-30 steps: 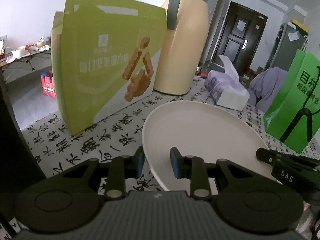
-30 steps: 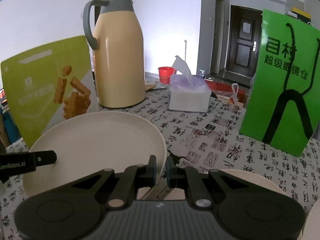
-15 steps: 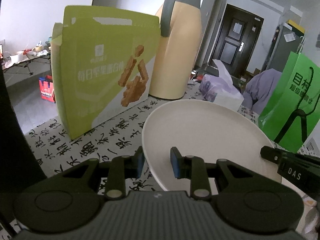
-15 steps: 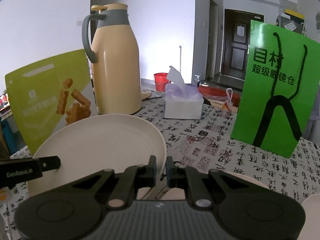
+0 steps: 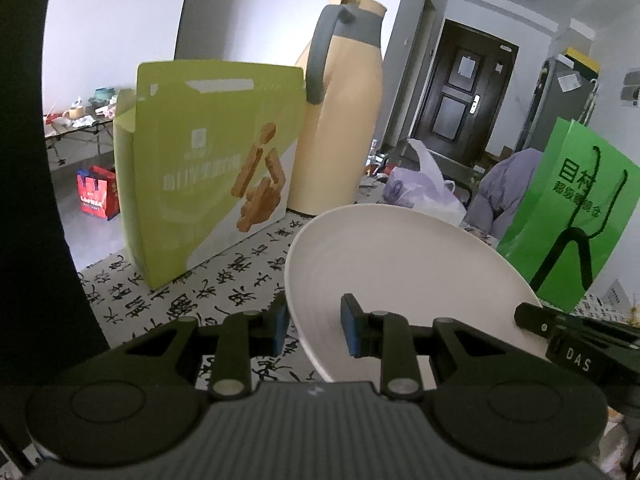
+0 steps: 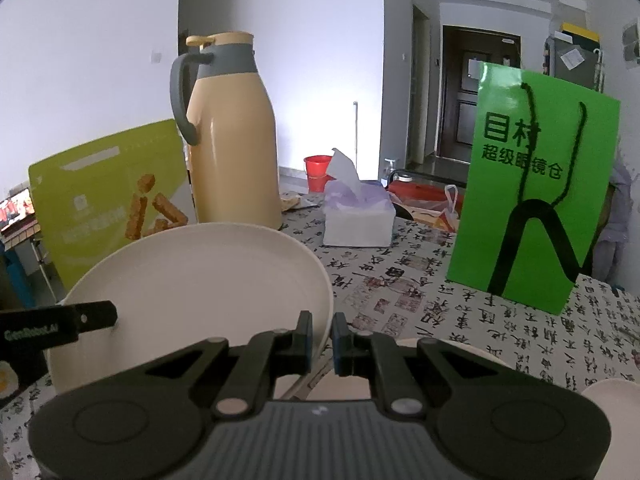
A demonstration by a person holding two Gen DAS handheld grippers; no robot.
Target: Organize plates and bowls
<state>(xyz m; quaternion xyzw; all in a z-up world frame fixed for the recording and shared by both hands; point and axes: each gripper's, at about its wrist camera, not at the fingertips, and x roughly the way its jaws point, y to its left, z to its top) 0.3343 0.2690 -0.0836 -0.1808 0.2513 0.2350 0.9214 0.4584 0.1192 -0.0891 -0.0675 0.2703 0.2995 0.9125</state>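
A large cream plate (image 5: 400, 272) (image 6: 200, 280) hangs tilted above the table, held from both sides. My left gripper (image 5: 314, 328) straddles its left rim, one blue pad outside and one inside the dish, shut on it. My right gripper (image 6: 322, 340) is shut on the plate's right rim, the pads pinching the thin edge. Each gripper's finger shows in the other view: the right one (image 5: 560, 336) and the left one (image 6: 60, 326). Below the right gripper lies a second cream plate (image 6: 460, 356). A white dish edge (image 6: 612, 396) peeks in at the lower right.
The table wears a calligraphy-print cloth (image 6: 400, 280). A yellow-green snack box (image 5: 200, 184) and a tall beige thermos jug (image 5: 340, 128) stand behind the plate. A tissue pack (image 6: 356, 220) sits at the back, and a bright green paper bag (image 6: 532, 208) stands on the right.
Both grippers have risen together with the plate between them. The box, jug and bag now sit lower and farther in both views. Neither grip has changed.
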